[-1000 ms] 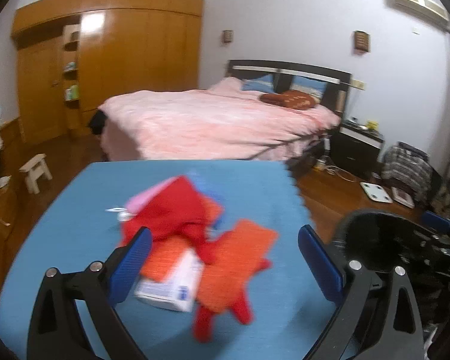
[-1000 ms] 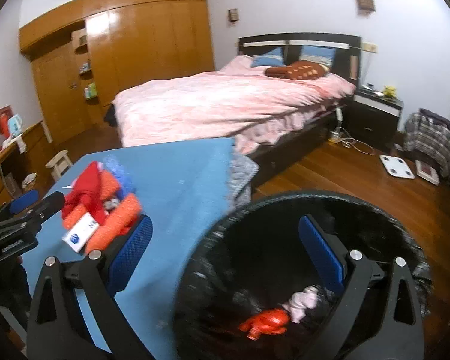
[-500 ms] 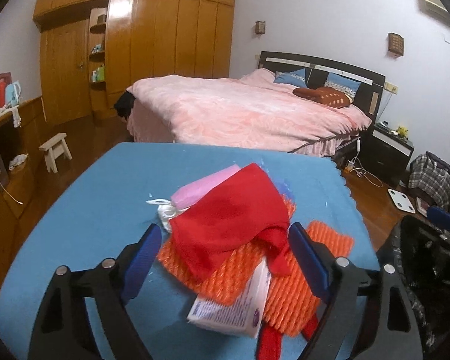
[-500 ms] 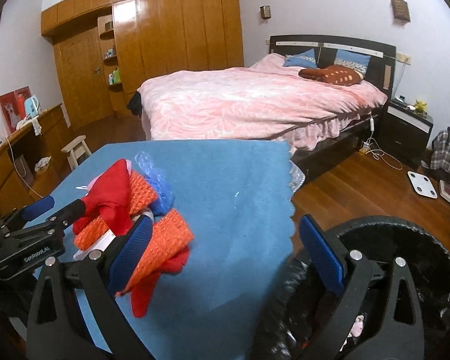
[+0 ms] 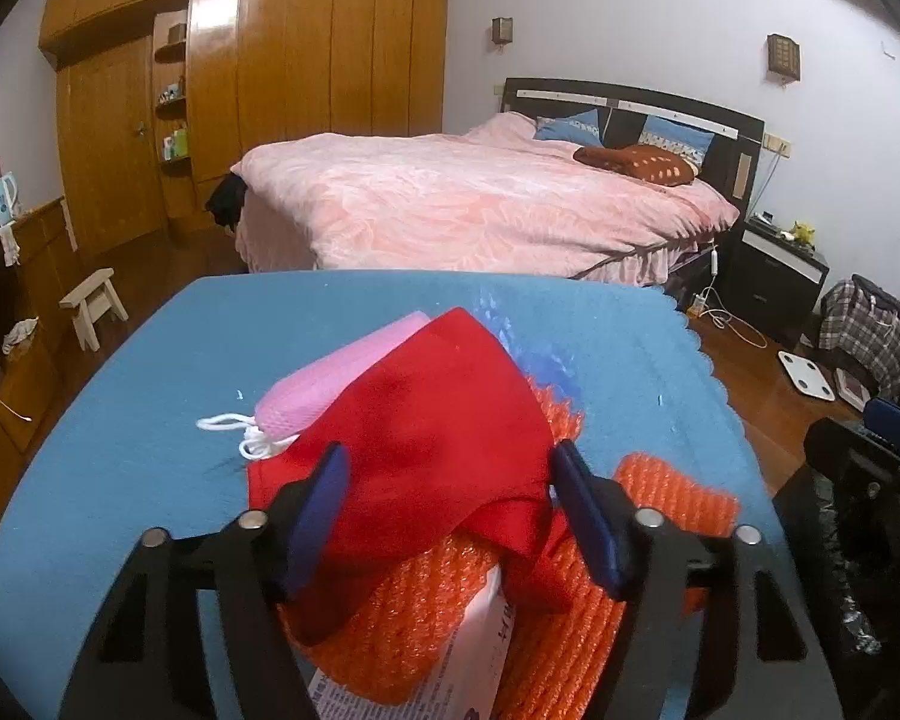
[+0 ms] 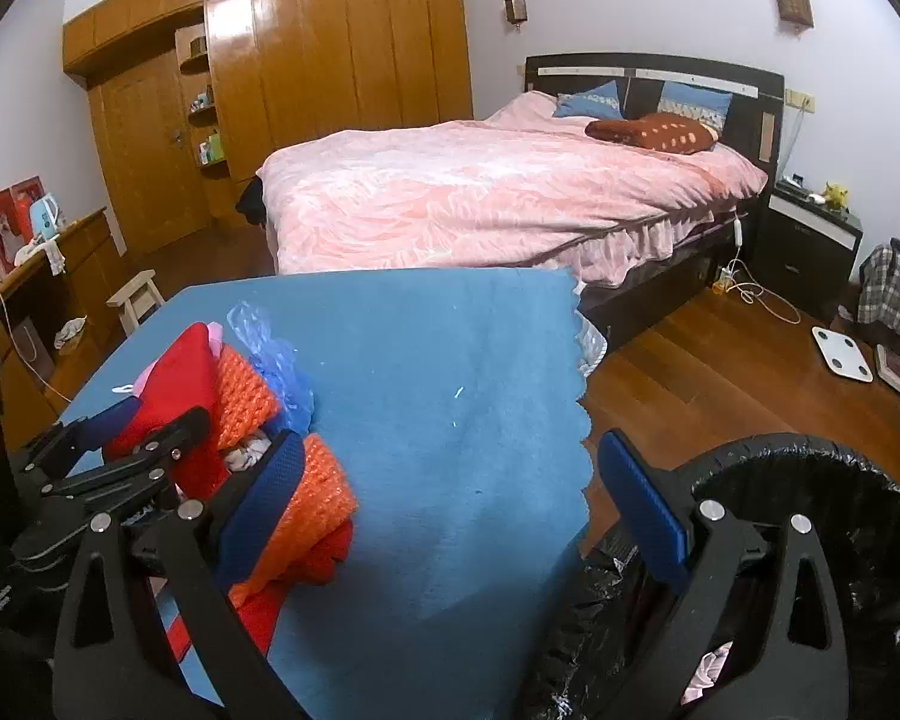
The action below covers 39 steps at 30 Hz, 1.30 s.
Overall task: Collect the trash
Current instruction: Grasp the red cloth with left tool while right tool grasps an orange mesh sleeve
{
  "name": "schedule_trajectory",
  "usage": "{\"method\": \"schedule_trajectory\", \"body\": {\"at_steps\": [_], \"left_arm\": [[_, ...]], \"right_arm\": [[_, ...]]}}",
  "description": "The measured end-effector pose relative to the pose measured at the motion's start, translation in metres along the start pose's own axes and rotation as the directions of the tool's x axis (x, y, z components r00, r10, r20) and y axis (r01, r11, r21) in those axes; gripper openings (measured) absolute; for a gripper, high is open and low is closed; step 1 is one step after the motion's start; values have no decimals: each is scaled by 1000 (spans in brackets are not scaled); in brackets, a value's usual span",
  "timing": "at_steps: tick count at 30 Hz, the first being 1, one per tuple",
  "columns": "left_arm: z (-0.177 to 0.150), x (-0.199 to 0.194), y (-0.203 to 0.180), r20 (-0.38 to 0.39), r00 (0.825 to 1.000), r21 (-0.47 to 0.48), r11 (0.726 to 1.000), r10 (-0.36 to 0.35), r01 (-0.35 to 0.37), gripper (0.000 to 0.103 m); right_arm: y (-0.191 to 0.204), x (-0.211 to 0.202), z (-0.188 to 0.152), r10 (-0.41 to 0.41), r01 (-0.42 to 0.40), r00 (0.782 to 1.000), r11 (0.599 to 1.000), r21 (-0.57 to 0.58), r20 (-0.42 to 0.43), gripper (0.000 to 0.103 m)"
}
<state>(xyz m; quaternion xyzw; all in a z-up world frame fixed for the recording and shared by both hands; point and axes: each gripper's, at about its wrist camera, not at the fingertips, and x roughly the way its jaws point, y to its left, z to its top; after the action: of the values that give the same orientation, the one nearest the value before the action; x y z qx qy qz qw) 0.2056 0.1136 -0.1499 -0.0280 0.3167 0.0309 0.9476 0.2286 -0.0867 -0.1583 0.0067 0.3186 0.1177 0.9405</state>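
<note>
Left tool (image 5: 450,498) has just been closing its jaws around the red cloth (image 5: 438,456) atop the trash pile on the blue tabletop (image 5: 150,420); the pads seem to touch its sides, though a firm grip is hard to judge. Under the cloth lie orange netting (image 5: 408,618), a pink pouch (image 5: 336,384) and a white box (image 5: 468,660). Right tool (image 6: 450,498) stands with its jaws apart and nothing between them, beside the black bin (image 6: 810,480).

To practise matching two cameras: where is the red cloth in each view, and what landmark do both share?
Left wrist view: red cloth at lower centre, atop the pile.
Right wrist view: red cloth at far left, on the same pile.
Shared landmark: the pink bed behind the blue table.
</note>
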Motion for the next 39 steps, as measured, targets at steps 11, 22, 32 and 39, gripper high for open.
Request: {"method": "schedule_trajectory", "body": {"at_steps": [11, 22, 32, 39], "left_arm": [[0, -17, 7, 24, 998, -32, 998, -54, 55, 16], [-9, -47, 31, 43, 999, -60, 998, -16, 18, 10], [-25, -41, 45, 1, 1000, -73, 997, 5, -5, 10], [-26, -43, 46, 1, 1000, -79, 997, -5, 5, 10]], "right_arm": [[11, -1, -6, 22, -22, 1000, 999, -23, 2, 95], [39, 8, -17, 64, -66, 997, 996, -52, -38, 95], [57, 37, -37, 82, -90, 988, 994, -59, -134, 76], [65, 39, -38, 162, -177, 971, 982, -72, -176, 31]]}}
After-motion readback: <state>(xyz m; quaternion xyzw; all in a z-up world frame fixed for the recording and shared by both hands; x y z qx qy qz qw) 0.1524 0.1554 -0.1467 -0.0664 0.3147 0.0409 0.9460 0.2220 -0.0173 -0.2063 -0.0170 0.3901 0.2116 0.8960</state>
